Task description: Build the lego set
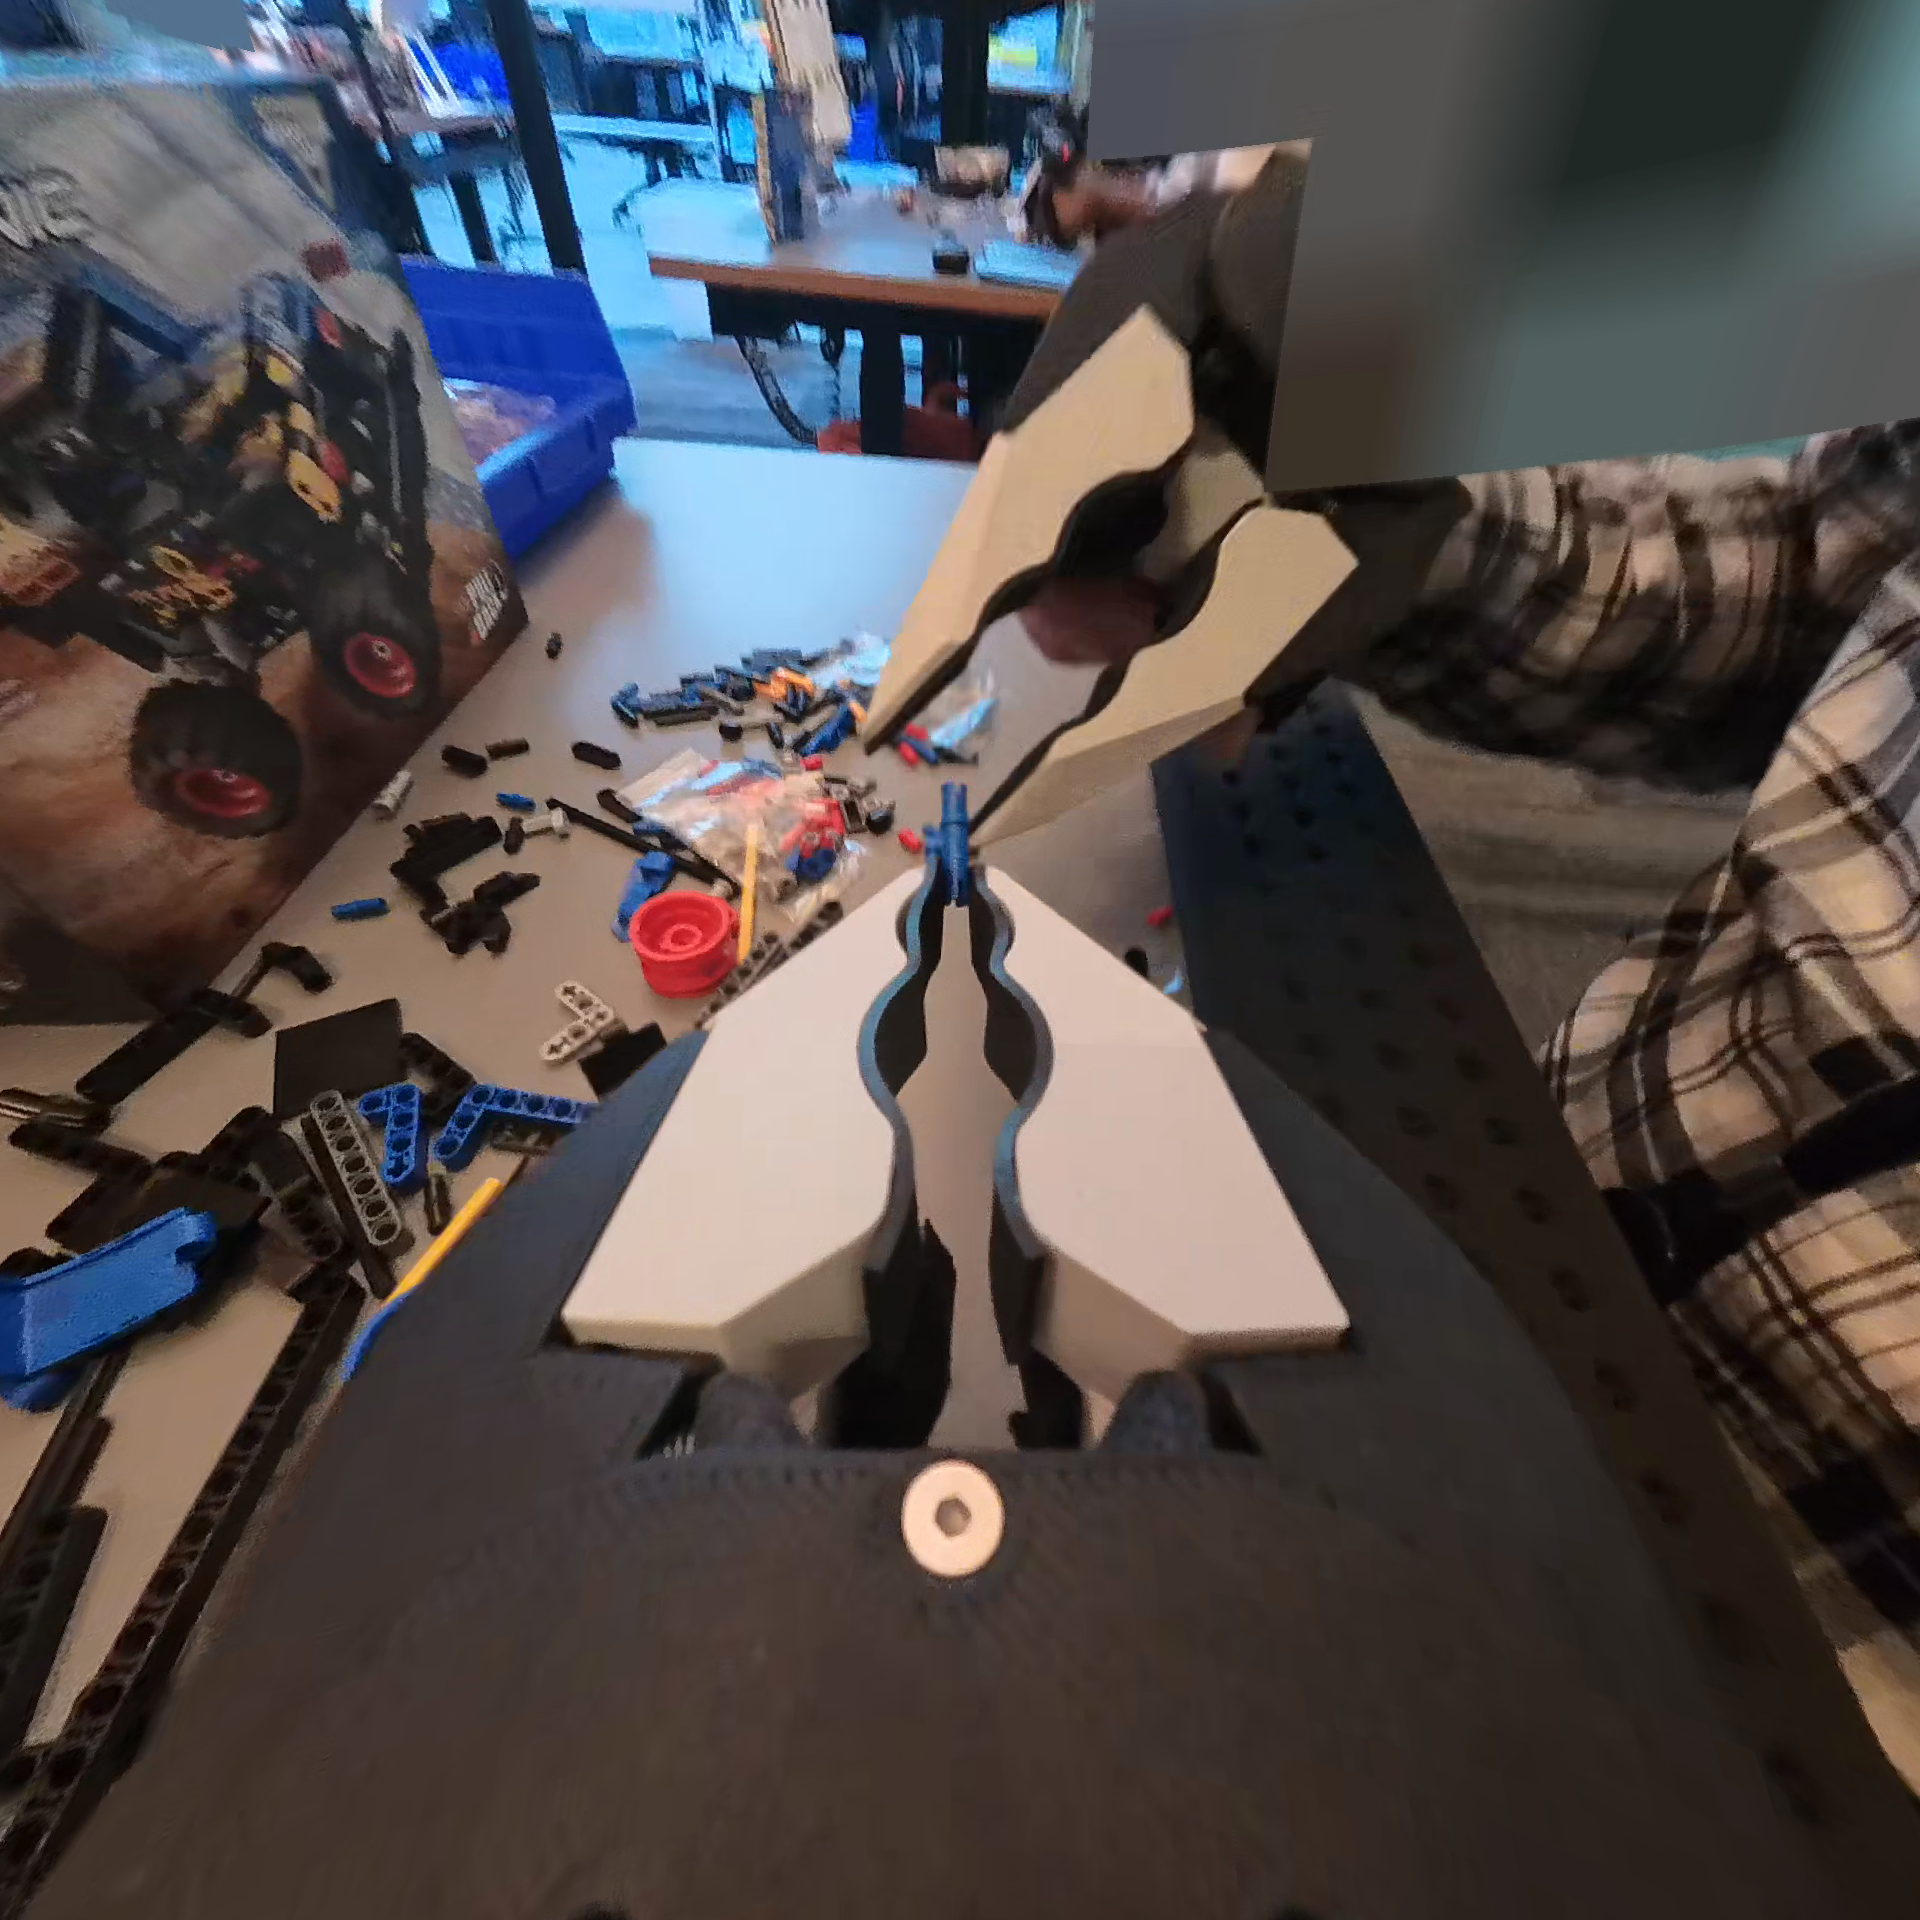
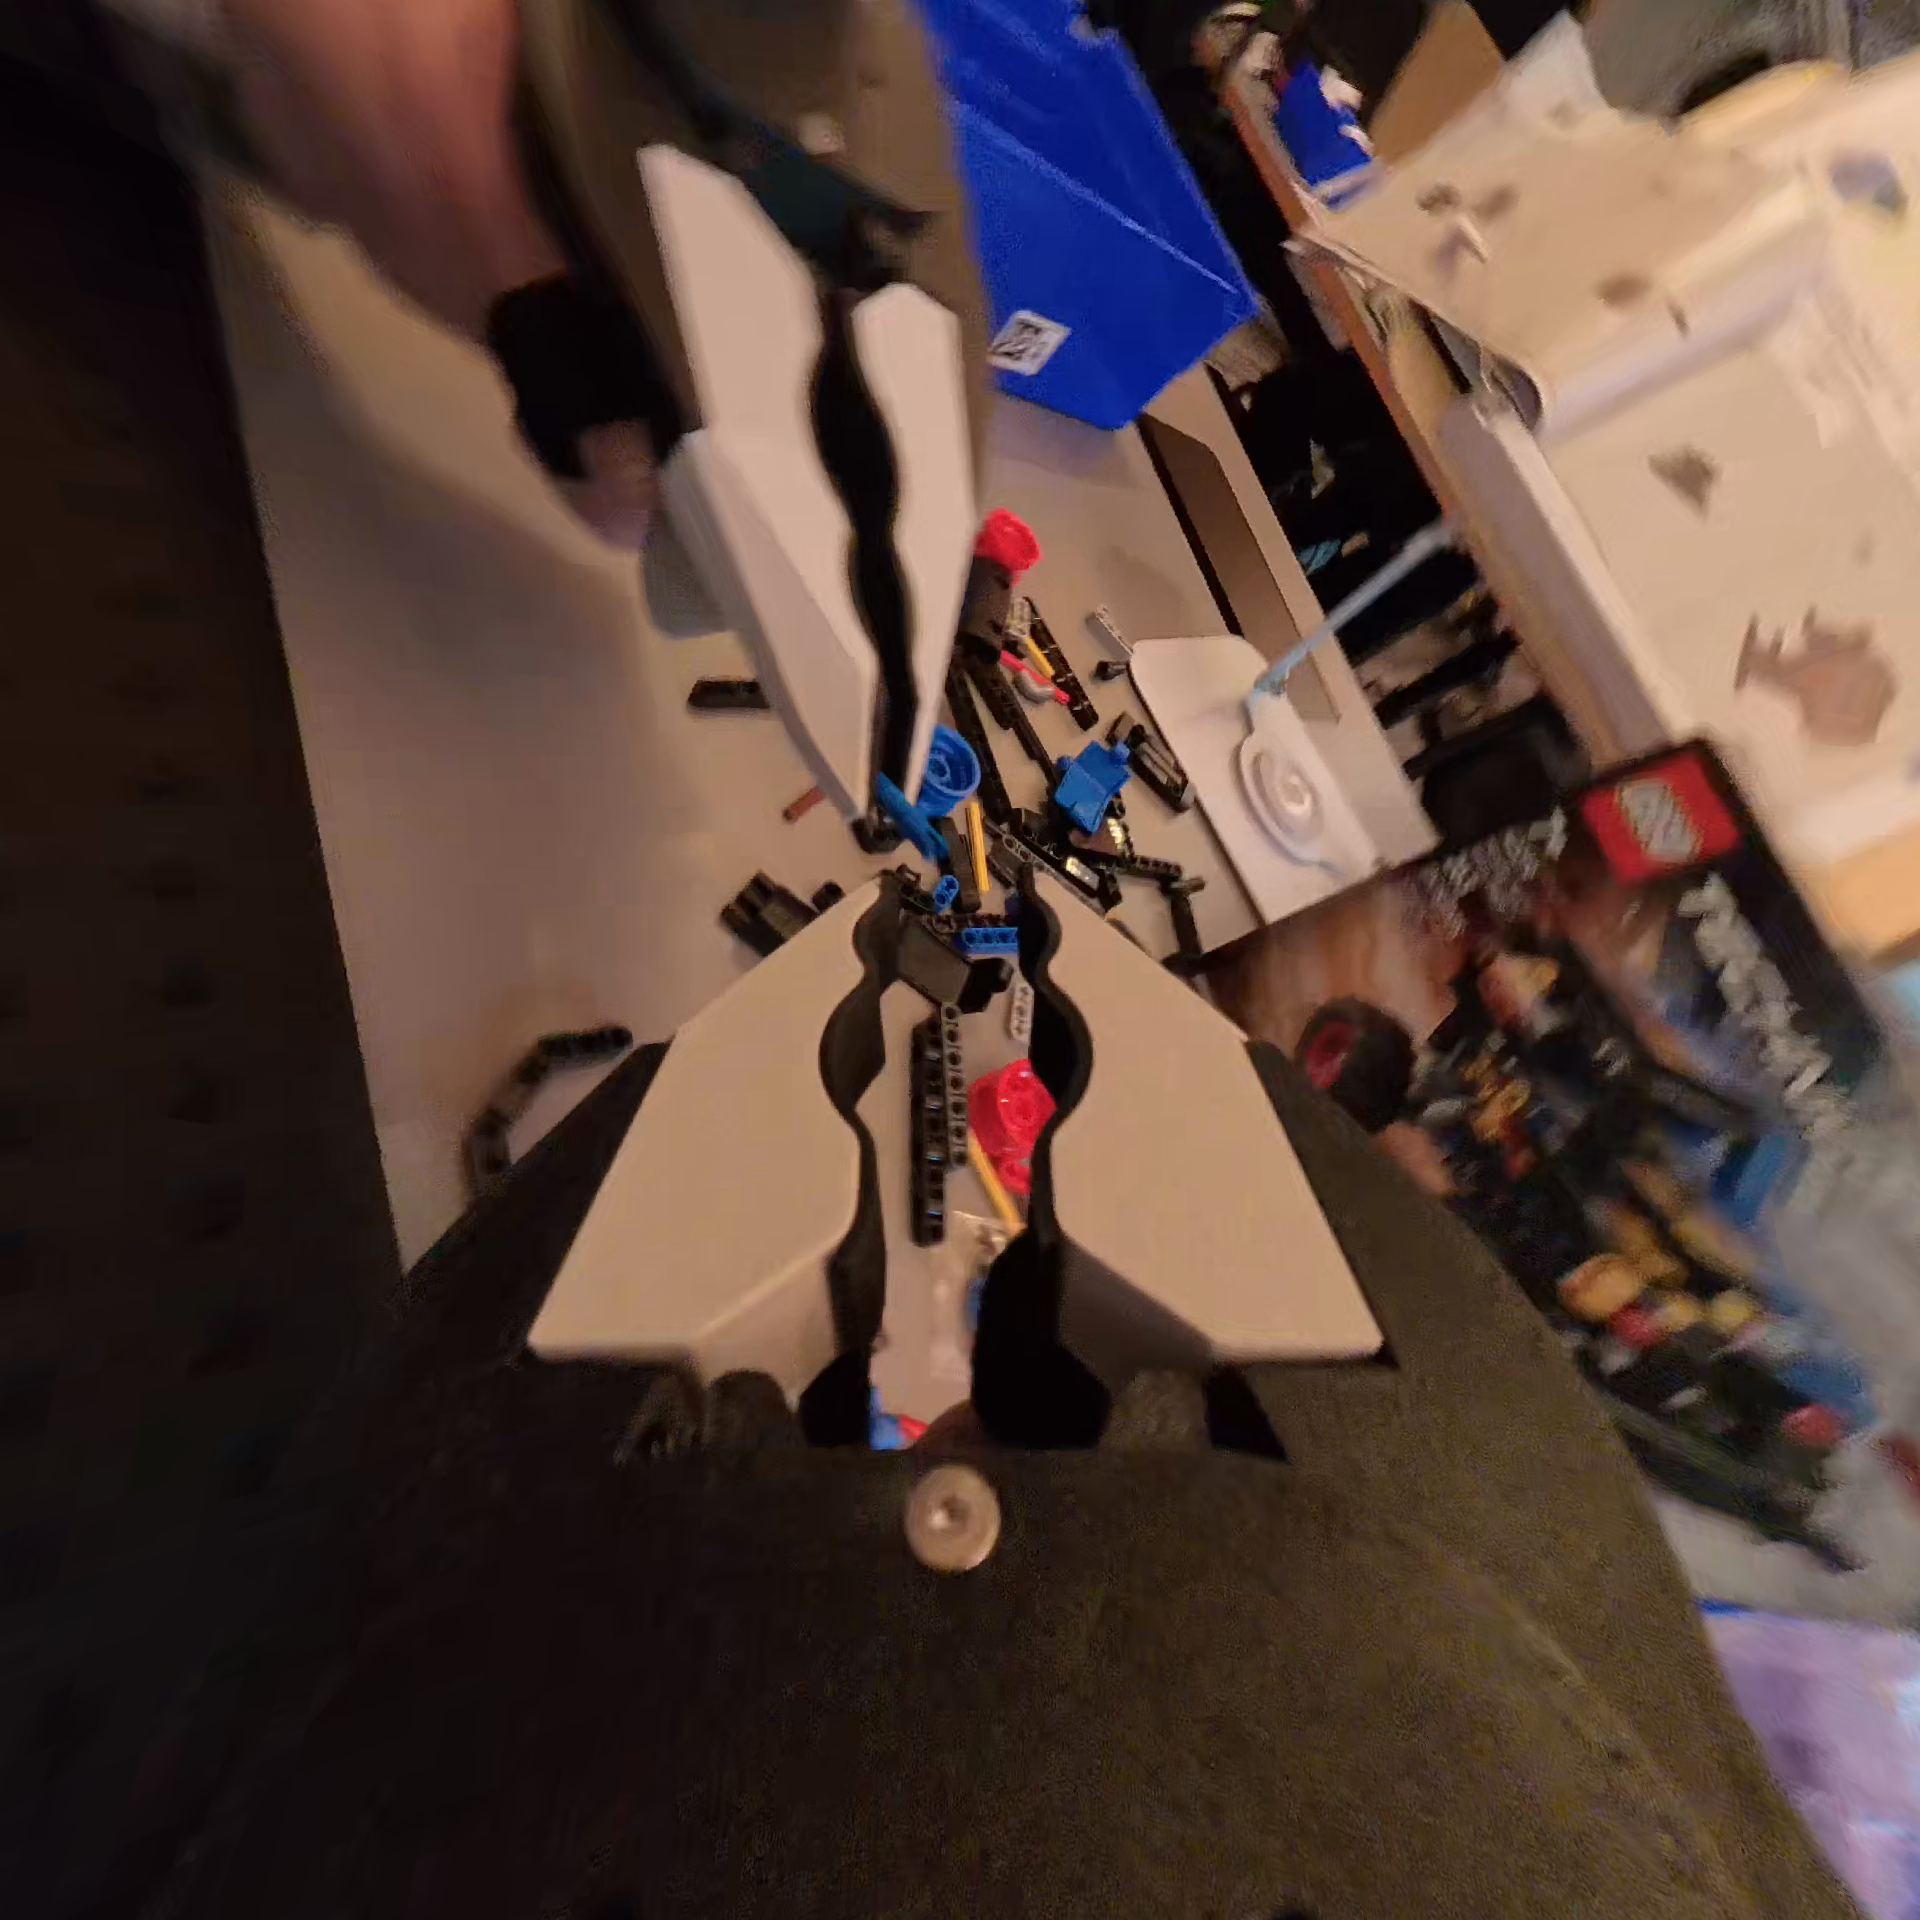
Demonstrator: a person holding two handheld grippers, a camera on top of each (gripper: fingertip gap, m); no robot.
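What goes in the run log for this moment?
left gripper: shut on blue pin | right gripper: open, empty | loose parts on table

The left gripper (image 1: 954,883) has smooth matt pale plastic fingers (image 1: 790,1122) on a rough, layer-textured dark plastic body with a shiny metal screw (image 1: 953,1518). Near left, the lego pieces (image 1: 416,1132) look like hard, slightly glossy plastic, beside a printed cardboard box (image 1: 208,582). The sleeve (image 1: 1745,935) at right is soft plaid cloth.

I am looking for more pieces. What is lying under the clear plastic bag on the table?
Red and blue pieces show inside the clear plastic bag. Whatever lies beneath it on the table is covered.
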